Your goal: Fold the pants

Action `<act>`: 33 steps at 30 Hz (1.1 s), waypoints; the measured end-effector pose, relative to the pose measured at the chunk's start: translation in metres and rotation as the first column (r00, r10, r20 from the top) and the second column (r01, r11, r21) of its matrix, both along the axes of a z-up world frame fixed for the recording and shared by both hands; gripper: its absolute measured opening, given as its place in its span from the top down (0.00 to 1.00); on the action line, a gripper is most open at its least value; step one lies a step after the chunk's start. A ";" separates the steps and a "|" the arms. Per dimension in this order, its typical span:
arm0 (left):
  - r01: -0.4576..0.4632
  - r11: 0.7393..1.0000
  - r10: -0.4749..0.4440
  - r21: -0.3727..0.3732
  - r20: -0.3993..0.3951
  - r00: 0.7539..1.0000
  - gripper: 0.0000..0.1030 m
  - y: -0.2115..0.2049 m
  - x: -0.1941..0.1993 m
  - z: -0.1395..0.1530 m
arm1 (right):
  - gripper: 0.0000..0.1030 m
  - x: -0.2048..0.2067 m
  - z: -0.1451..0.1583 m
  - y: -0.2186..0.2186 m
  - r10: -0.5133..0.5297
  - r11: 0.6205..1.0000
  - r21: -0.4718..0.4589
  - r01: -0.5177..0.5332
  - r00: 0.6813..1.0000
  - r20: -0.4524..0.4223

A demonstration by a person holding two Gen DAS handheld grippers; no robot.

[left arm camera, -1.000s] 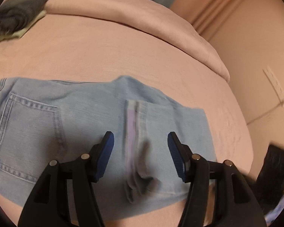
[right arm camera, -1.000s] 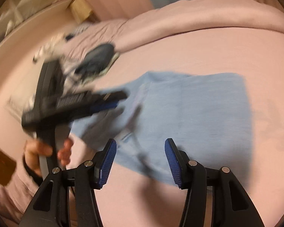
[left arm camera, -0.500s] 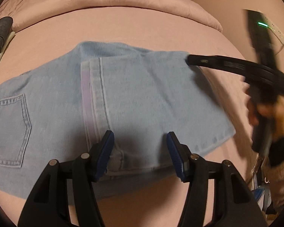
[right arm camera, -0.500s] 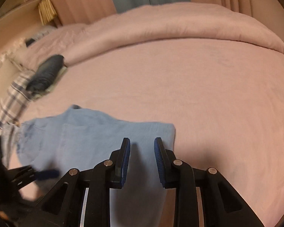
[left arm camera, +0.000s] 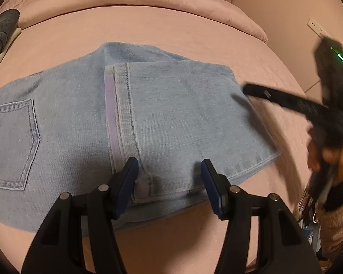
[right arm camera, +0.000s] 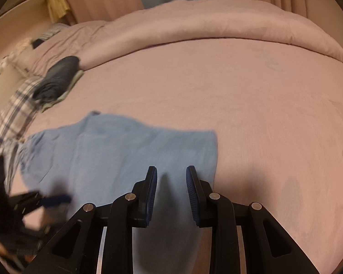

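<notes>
Light-blue jeans (left arm camera: 183, 105) lie folded flat on the pink bed (left arm camera: 171, 34), a back pocket (left arm camera: 11, 141) at the left and a stitched leg hem (left arm camera: 123, 114) running across the top layer. My left gripper (left arm camera: 169, 162) hovers open over the near edge, the hem's corner showing below its fingers. In the right wrist view the jeans (right arm camera: 125, 146) sit lower left. My right gripper (right arm camera: 171, 169) is over their right part, jaws narrowed with a gap and nothing pinched. The right gripper (left arm camera: 249, 89) shows blurred by the far right corner. The left gripper (right arm camera: 64, 198) shows blurred at the lower left.
A dark folded garment (right arm camera: 57, 77) lies on a plaid cloth (right arm camera: 13, 114) at the bed's far left. A rolled pink duvet (right arm camera: 217, 22) runs along the far side. A person's hand (left arm camera: 324, 155) holds the right gripper near a wall with a socket (left arm camera: 317, 27).
My left gripper shifted right along the jeans, from near the pocket to the hem corner. My right gripper's jaws narrowed and it swung over to the jeans' right edge.
</notes>
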State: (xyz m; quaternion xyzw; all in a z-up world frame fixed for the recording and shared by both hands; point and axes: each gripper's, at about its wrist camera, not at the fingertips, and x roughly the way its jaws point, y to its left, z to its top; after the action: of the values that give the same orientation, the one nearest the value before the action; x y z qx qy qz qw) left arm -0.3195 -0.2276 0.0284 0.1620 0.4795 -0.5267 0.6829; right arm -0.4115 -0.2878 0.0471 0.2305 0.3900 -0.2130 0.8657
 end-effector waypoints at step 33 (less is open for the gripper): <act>-0.059 0.995 0.052 -0.083 -0.090 0.995 0.45 0.037 0.008 0.002 | 0.71 0.012 -0.007 0.049 0.049 0.994 0.102 -0.048 0.999 -0.009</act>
State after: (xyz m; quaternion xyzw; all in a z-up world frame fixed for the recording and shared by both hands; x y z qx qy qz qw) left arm -0.3120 -0.1908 0.0308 0.0959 0.4904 -0.5341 0.6819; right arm -0.3993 -0.2388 0.0403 0.2634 0.4108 -0.1730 0.8555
